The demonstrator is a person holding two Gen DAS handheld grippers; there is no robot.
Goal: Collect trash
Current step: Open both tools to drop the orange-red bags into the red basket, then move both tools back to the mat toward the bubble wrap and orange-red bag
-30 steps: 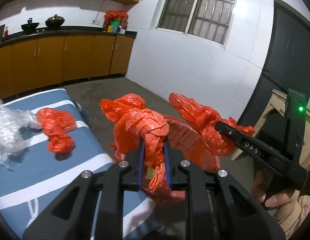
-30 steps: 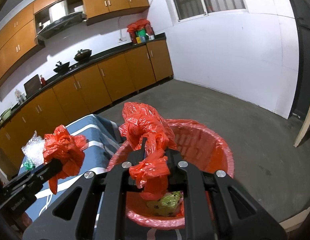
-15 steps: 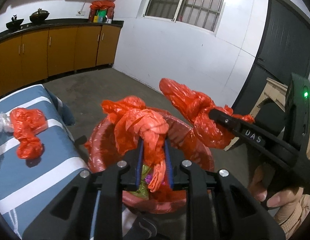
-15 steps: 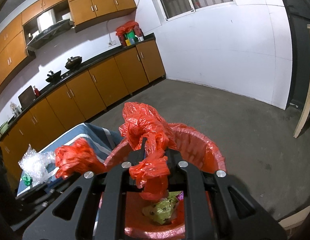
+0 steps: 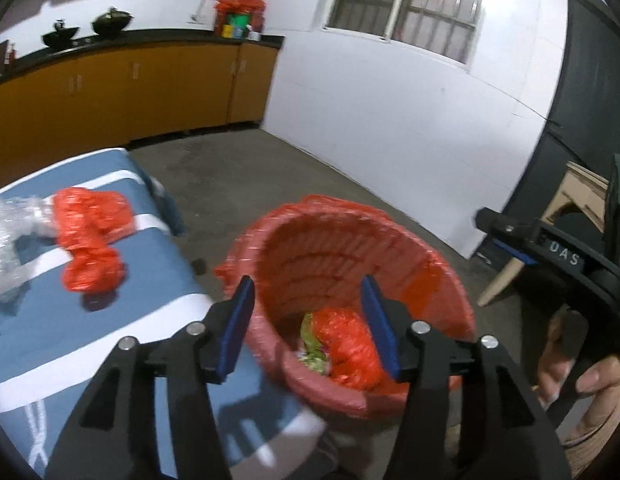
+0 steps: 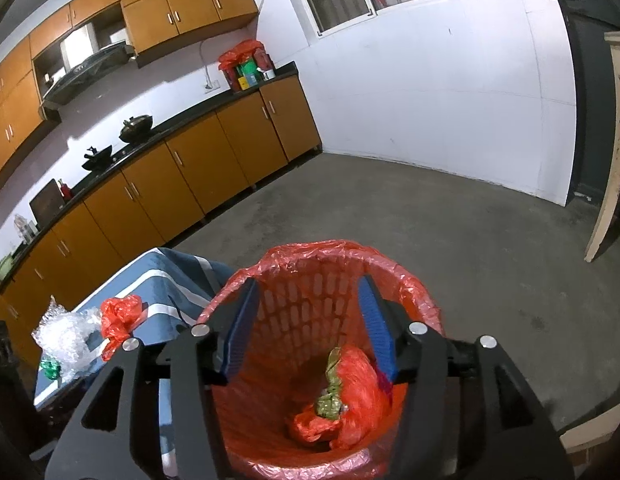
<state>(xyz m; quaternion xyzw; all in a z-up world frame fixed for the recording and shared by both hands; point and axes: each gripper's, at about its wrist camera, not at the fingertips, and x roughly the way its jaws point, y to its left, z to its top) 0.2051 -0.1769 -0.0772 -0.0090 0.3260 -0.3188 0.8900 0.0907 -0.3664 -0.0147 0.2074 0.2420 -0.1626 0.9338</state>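
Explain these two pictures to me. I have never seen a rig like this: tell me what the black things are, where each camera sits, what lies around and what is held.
No robot here: a person holds a two-finger gripper in each hand, with a fisheye camera on each looking along its fingers. One picture is from the left gripper, the other from the right gripper. Both are open and hold nothing. Below them stands a red-lined bin with crumpled red bags and a greenish scrap inside. On the blue striped cloth lie another red bag and clear plastic wrap.
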